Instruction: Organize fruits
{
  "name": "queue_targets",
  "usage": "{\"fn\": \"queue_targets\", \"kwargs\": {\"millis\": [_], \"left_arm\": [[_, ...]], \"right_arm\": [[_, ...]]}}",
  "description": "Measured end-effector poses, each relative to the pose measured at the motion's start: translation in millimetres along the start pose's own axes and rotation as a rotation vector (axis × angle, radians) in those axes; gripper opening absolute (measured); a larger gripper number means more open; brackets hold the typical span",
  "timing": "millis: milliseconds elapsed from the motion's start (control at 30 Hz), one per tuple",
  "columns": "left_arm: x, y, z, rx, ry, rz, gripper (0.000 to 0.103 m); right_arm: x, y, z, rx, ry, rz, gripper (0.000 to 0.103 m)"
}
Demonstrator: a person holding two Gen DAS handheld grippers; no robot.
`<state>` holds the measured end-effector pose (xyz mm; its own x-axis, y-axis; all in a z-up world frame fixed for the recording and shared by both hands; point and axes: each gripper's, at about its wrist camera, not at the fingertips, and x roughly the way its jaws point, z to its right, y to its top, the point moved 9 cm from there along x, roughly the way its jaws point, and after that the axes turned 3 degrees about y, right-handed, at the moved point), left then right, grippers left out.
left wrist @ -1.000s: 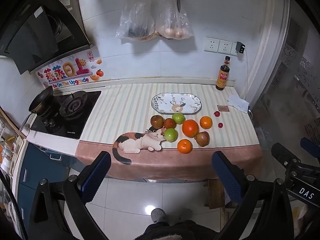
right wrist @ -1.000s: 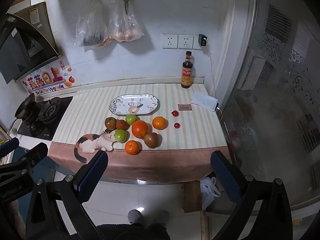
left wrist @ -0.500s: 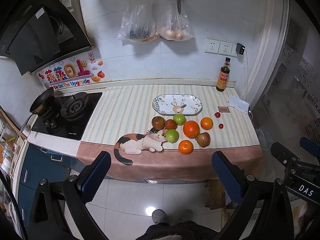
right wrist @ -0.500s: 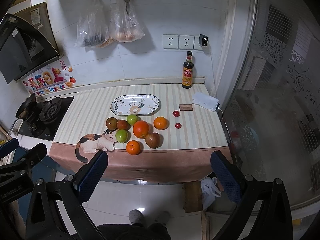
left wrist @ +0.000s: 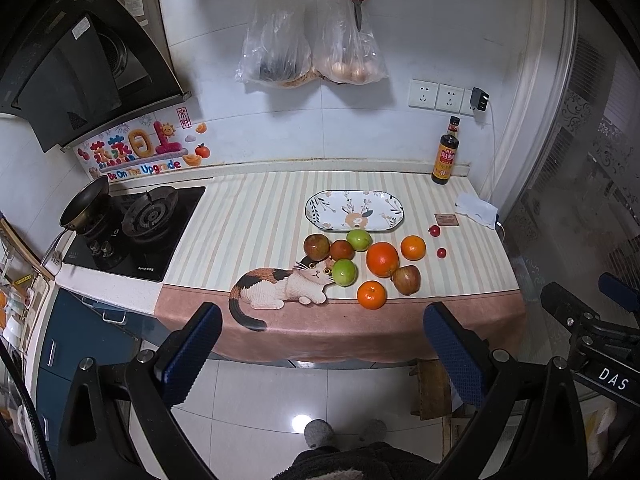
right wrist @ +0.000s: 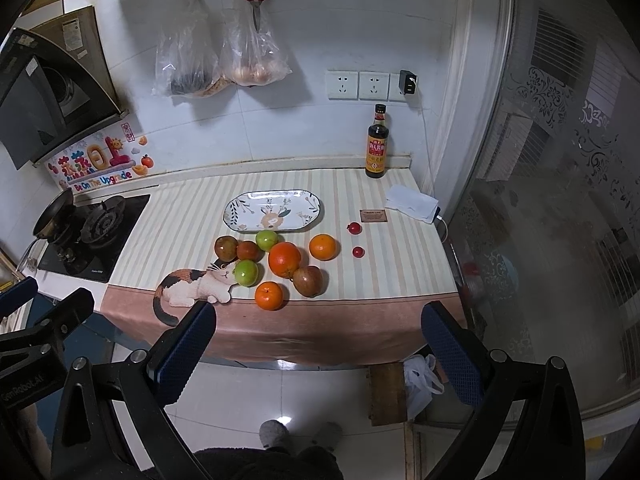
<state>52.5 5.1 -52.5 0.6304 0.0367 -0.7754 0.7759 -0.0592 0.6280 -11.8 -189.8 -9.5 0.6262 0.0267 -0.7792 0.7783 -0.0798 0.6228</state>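
**Two open grippers held back from a counter of loose fruit**

Nearest the cameras, a person's grey slippers (left wrist: 344, 432) stand on a glossy white tiled floor. The left gripper (left wrist: 320, 352) is held in the air in front of the counter, its two blue-padded fingers spread wide with nothing between them. The right gripper (right wrist: 316, 350) is beside it, its fingers spread just as wide and also empty. Both are well short of the fruit.

Beyond them is a counter covered by a striped cloth (left wrist: 260, 216) with a pink front edge and a printed calico cat (left wrist: 280, 288). The fruit lies loose on the cloth in a cluster to the right of the cat's head. At the front is a small orange (left wrist: 371, 295), with a reddish-brown apple (left wrist: 406, 279) just right of it and a green apple (left wrist: 344, 272) at the cat's nose. Behind these sits a large orange (left wrist: 382, 259), touching or nearly touching the reddish-brown apple. Further back are a dark red apple (left wrist: 317, 246), a red fruit (left wrist: 341, 249), a second green apple (left wrist: 359, 239) and another small orange (left wrist: 413, 247). Two tiny red fruits (left wrist: 438, 242) lie apart on the right.

Just behind the cluster is an empty oval patterned plate (left wrist: 354, 211). Against the tiled wall stands a dark sauce bottle (left wrist: 445, 158). To the left is a gas hob (left wrist: 136, 224) with a small pan. Two plastic bags (left wrist: 312, 44) and red scissors hang on the wall above.
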Motion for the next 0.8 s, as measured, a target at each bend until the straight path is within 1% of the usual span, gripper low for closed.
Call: {"fn": "queue_targets", "kwargs": {"millis": [433,800], "left_arm": [[-6.1,8.1,-2.8,0.0,-0.002,0.013,0.103],[-6.0,6.4,-2.1,0.0,0.0,0.016,0.103]], "right_arm": [[-5.4,3.0,-5.5,0.0,0.006,0.006,0.103],[-6.4,1.8,-5.9,0.001,0.01,0.007,0.103]]}}
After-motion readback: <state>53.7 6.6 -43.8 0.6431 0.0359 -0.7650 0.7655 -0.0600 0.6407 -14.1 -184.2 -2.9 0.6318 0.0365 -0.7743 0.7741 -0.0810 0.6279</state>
